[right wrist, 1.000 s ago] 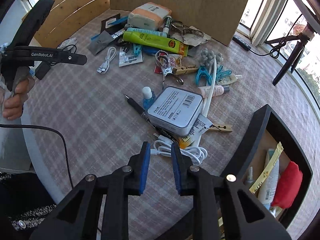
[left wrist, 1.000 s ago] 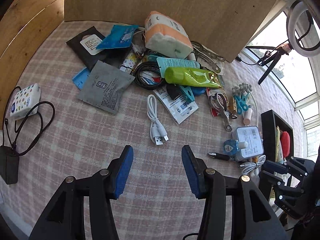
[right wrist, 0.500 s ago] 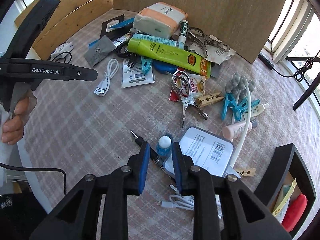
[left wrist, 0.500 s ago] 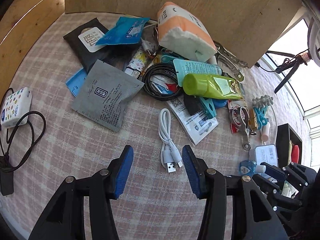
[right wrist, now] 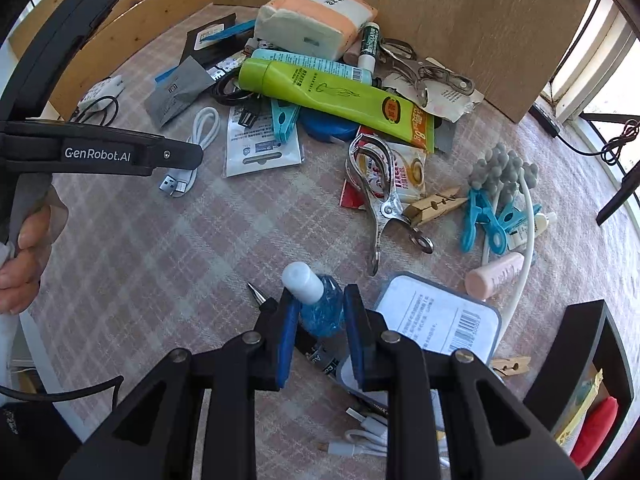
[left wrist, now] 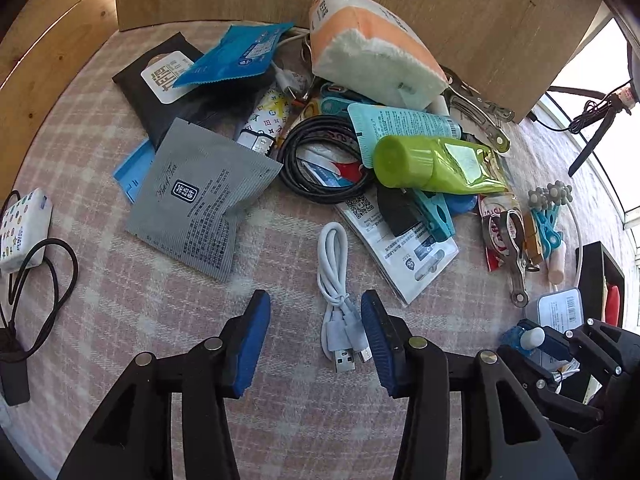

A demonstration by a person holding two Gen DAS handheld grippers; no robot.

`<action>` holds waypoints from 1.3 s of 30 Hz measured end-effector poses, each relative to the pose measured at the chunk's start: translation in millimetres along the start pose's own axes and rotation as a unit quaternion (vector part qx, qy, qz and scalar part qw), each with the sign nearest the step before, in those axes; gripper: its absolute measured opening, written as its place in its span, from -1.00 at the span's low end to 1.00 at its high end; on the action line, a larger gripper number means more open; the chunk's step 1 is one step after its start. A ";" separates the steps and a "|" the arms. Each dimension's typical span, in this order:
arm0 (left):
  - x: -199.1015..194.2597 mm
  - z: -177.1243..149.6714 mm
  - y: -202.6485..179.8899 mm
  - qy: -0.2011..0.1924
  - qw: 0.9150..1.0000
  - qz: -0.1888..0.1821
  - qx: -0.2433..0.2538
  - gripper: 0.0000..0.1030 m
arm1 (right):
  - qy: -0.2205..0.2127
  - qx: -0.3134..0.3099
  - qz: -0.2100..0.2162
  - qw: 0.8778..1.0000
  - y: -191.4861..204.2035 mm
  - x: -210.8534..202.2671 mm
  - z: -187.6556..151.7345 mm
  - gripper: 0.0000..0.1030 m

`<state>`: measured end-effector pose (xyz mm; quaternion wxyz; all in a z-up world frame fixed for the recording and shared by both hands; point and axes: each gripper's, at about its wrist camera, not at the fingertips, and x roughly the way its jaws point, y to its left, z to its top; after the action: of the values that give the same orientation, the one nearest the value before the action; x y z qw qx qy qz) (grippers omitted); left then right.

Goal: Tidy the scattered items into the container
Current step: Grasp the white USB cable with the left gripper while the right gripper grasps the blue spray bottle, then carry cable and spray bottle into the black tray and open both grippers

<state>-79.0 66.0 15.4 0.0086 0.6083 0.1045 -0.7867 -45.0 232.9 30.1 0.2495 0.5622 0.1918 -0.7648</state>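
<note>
The container [right wrist: 580,356], a black box, stands at the far right of the checked cloth [left wrist: 168,304], off to the right of the right claw [right wrist: 320,332], with a red pouch [right wrist: 594,420] and a yellow packet inside. Starting from the left: a white power bank [left wrist: 24,228] and its black lead lie well left of the left claw [left wrist: 314,344]; a grey sachet [left wrist: 200,196] sits ahead of that claw's left finger. The left claw points steeply down, its jaws closing around a coiled white cable [left wrist: 340,300], whose plugs lie just beside the right pad [left wrist: 376,344]; the pads do not press it yet. Ahead lies the heap: black cable coil [left wrist: 320,160], green tube [left wrist: 432,164], tissue pack [left wrist: 368,56]. Further right, the right claw straddles a small blue bottle [right wrist: 320,304] with a white cap, both pads tight against its sides, so it looks pinched. A black pen [right wrist: 258,298] pokes out left of that claw; a white tin [right wrist: 440,316] lies just right of it, with metal clamp [right wrist: 380,196] and blue pegs [right wrist: 488,220] beyond.
</note>
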 end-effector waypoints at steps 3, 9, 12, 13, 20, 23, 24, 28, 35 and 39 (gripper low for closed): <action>0.6 0.7 -0.1 -0.004 1.000 0.014 0.003 -0.49 | 0.010 -0.013 -0.012 1.000 5.3 9.5 4.9 -0.56; -0.7 0.0 14.0 -0.001 1.000 -0.002 -0.018 -0.69 | 0.014 0.022 0.024 0.999 -5.3 14.3 15.2 -0.67; -4.5 -3.7 17.6 -0.001 1.000 -0.006 -0.026 -0.70 | 0.011 0.039 0.043 0.998 -10.9 11.1 14.9 -0.67; -6.7 -5.3 17.9 -0.002 1.000 -0.008 -0.027 -0.70 | 0.009 0.046 0.048 0.998 -12.6 9.0 14.5 -0.67; -44.5 -25.8 13.6 -0.022 0.999 -0.033 -0.009 -0.71 | -0.026 0.076 0.060 0.995 -16.6 -28.1 12.0 -0.67; -59.0 -28.7 0.1 -0.035 0.998 -0.043 0.004 -0.71 | -0.039 0.087 0.050 0.994 -25.4 -45.3 3.8 -0.67; -62.7 -27.7 -4.9 -0.036 0.998 -0.049 0.008 -0.71 | -0.043 0.093 0.048 0.994 -27.8 -51.3 1.1 -0.67; -76.9 -18.2 -37.6 -0.042 0.996 -0.070 0.029 -0.71 | -0.061 0.121 0.042 0.990 -44.5 -74.0 -20.7 -0.67; -97.1 -17.4 -122.0 -0.047 0.987 -0.121 0.095 -0.71 | -0.093 0.189 0.010 0.977 -83.9 -107.9 -60.2 -0.67; -106.3 -26.1 -170.4 -0.038 0.979 -0.151 0.132 -0.71 | -0.104 0.241 -0.021 0.965 -115.9 -131.4 -99.2 -0.67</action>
<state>-50.5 225.2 137.4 -0.1868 0.5508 0.0895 -0.8085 -6.4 404.6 127.9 0.1093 0.5187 -0.0132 -0.8478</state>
